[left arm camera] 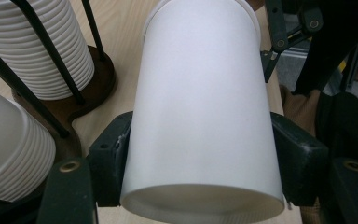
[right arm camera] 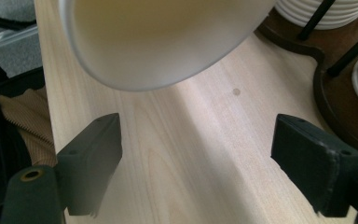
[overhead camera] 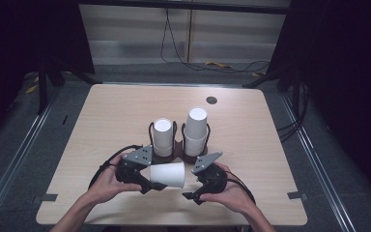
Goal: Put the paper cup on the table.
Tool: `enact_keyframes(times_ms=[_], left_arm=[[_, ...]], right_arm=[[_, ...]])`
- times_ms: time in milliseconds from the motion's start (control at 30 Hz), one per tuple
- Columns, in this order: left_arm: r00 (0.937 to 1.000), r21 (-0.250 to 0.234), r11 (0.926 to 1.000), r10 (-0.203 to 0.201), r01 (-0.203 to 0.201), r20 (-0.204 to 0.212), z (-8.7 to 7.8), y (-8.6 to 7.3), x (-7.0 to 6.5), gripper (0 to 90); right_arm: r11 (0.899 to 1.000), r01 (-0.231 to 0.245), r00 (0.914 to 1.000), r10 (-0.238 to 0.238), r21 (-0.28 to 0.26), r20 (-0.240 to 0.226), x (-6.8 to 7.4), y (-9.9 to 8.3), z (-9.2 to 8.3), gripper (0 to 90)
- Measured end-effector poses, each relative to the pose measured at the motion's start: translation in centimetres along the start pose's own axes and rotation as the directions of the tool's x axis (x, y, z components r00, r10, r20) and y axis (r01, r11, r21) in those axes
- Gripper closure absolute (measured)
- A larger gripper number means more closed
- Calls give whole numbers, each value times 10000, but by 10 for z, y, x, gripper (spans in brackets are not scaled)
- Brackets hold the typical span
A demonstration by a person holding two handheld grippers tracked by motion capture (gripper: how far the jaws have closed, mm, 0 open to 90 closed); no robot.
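Observation:
A single white paper cup (overhead camera: 168,174) lies sideways just above the table, its mouth toward the right. My left gripper (overhead camera: 150,180) is shut on it, and in the left gripper view both pads press the sides of the cup (left arm camera: 200,107) near its base. My right gripper (overhead camera: 192,184) sits just right of the cup's mouth. Its jaws stand wide apart over bare wood in the right gripper view (right arm camera: 198,158), with the cup's rim (right arm camera: 158,37) just beyond them. Two stacks of white cups (overhead camera: 163,135) (overhead camera: 195,128) stand behind in a dark holder (overhead camera: 174,154).
The holder's black wire posts (left arm camera: 51,51) and wooden base (right arm camera: 335,102) lie close beyond both grippers. The wooden table (overhead camera: 116,116) has a small black disc (overhead camera: 211,100) near its far edge. Cables lie on the floor behind the table.

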State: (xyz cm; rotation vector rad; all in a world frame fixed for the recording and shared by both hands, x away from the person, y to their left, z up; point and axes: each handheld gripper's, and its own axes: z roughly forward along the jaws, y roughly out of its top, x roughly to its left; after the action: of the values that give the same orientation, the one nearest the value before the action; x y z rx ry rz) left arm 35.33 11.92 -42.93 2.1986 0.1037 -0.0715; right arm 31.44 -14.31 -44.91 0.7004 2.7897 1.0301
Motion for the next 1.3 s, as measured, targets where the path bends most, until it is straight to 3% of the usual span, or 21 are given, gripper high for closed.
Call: enact_keyframes(times_ms=[133,267,367,400,500,667,700,800,967,1300], left_arm=[[9996,-395,9992,-61,50,-278,-1,-5,1,315],[9994,-841,9962,-241,220,-242,-2,-10,2,314],[9990,-1484,9885,-329,279,-313,-3,-12,2,312],[9990,-1484,9885,-329,279,-313,-3,-12,2,311],[9986,-1805,9830,-411,343,-337,-2,-14,2,310],[9983,-1931,9804,-469,394,-346,0,-17,2,309],[9981,-2092,9769,-521,440,-335,1,-18,2,309],[9978,-2162,9753,-551,457,-373,1,-19,2,309],[9972,-2281,9719,-670,575,-344,1,-21,2,308],[9966,-2514,9651,-807,733,-192,4,-22,1,308]], right_arm=[[9986,-194,9998,196,-496,32,0,-5,-1,145],[9964,-400,9991,408,-742,91,-1,-8,-1,146],[9923,-480,9988,490,-1143,62,-2,-10,0,143],[9923,-480,9988,490,-1143,62,-2,-10,0,143],[9814,-509,9987,518,-1852,2,-1,-9,-6,143],[9686,-669,9976,695,-2395,27,-3,-10,-11,143],[9651,-736,9971,760,-2514,-4,-3,-10,-12,144],[9634,-736,9972,753,-2578,-32,-3,-11,-12,144],[9513,-764,9967,810,-2986,32,-2,-11,-13,142],[9197,-806,9964,849,-3843,-57,1,-10,-16,141]])
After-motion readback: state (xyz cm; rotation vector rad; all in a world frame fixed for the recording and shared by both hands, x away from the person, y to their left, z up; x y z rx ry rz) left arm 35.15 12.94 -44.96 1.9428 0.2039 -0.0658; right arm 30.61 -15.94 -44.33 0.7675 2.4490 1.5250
